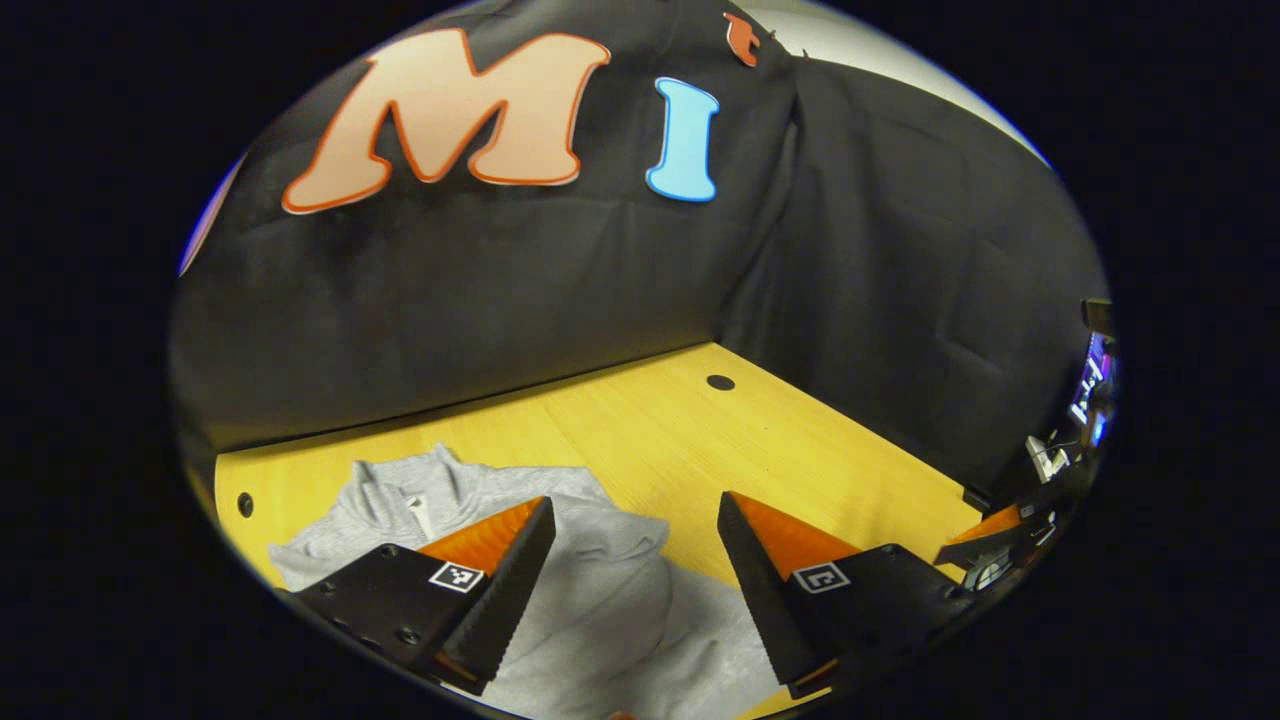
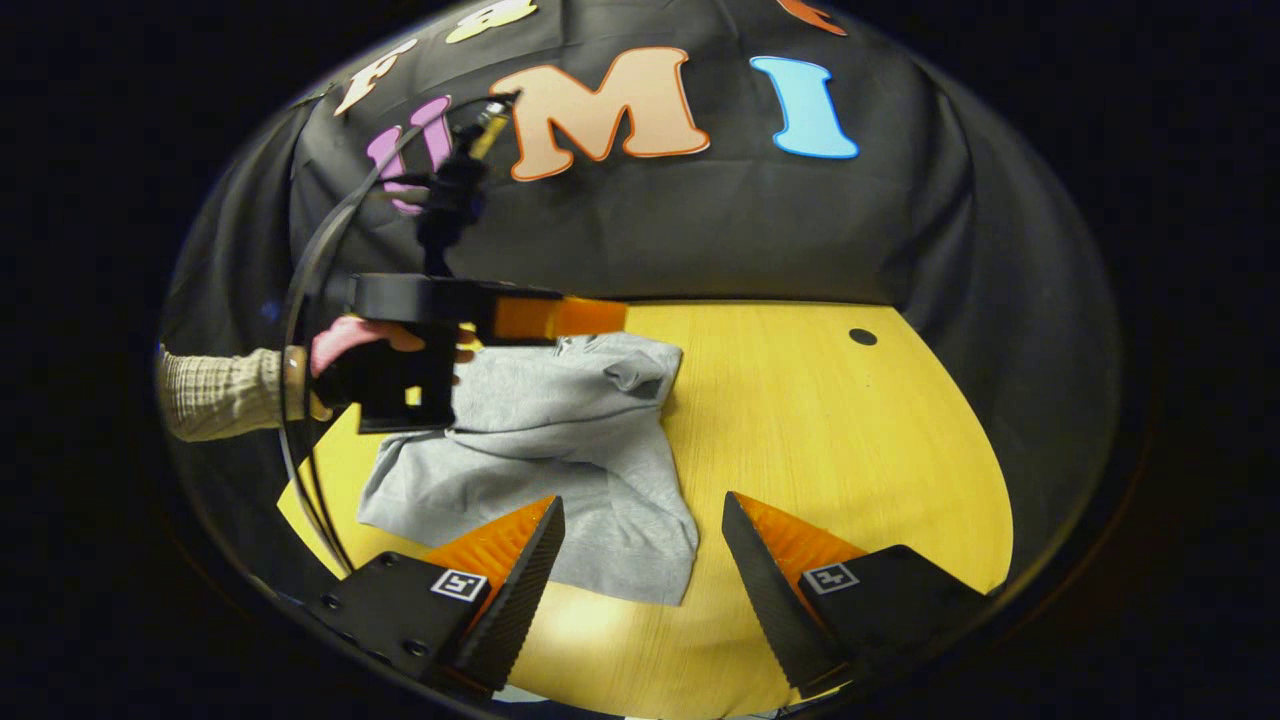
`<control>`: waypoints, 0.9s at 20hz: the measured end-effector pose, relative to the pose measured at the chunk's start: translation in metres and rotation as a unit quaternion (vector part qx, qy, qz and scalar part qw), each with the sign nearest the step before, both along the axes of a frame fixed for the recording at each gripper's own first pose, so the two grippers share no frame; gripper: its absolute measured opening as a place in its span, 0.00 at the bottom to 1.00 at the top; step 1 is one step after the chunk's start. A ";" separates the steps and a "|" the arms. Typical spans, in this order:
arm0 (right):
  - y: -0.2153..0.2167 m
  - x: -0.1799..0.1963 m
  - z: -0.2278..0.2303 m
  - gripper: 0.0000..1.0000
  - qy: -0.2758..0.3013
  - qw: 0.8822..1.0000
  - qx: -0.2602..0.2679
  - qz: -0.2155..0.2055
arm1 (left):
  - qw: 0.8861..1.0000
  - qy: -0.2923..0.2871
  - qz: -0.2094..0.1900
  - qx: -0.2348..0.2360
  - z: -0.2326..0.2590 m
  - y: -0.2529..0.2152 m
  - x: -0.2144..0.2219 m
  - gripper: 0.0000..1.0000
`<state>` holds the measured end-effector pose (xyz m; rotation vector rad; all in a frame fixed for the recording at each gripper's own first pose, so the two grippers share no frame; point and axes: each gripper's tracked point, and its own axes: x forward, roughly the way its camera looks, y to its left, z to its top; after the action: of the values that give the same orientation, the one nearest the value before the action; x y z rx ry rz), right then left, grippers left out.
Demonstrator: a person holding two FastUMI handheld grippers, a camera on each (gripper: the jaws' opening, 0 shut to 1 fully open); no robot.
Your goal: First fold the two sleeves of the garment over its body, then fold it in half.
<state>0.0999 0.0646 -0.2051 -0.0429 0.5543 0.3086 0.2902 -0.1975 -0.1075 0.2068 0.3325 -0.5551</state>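
The left gripper [image 1: 635, 560] has its jaws spread wide with nothing between them, hanging above the grey sweatshirt [image 1: 590, 590] near its collar [image 1: 420, 490]. The right gripper [image 2: 640, 560] is likewise parted and empty, held over the near hem of the sweatshirt [image 2: 560, 450], which lies bunched on the yellow wooden table [image 2: 830, 440]. In the right gripper view the other gripper [image 2: 560, 317] shows farther off, held level by a hand [image 2: 350, 345] in a checked sleeve [image 2: 215, 392] over the far edge of the cloth. Both seem poised to pick a fresh hold, since the garment looks partly folded, though whether both sleeves are tucked in is hard to tell from the rumpled heap.
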 end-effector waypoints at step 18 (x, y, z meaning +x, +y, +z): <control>0.007 -0.002 -0.100 0.95 0.063 0.994 -0.063 0.058 | 0.972 0.076 0.223 0.024 -0.117 0.239 -0.201 0.96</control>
<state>0.0974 0.0715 -0.3054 -0.1780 0.6984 0.3907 0.0888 0.0413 -0.2244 0.1303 0.5263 -0.1176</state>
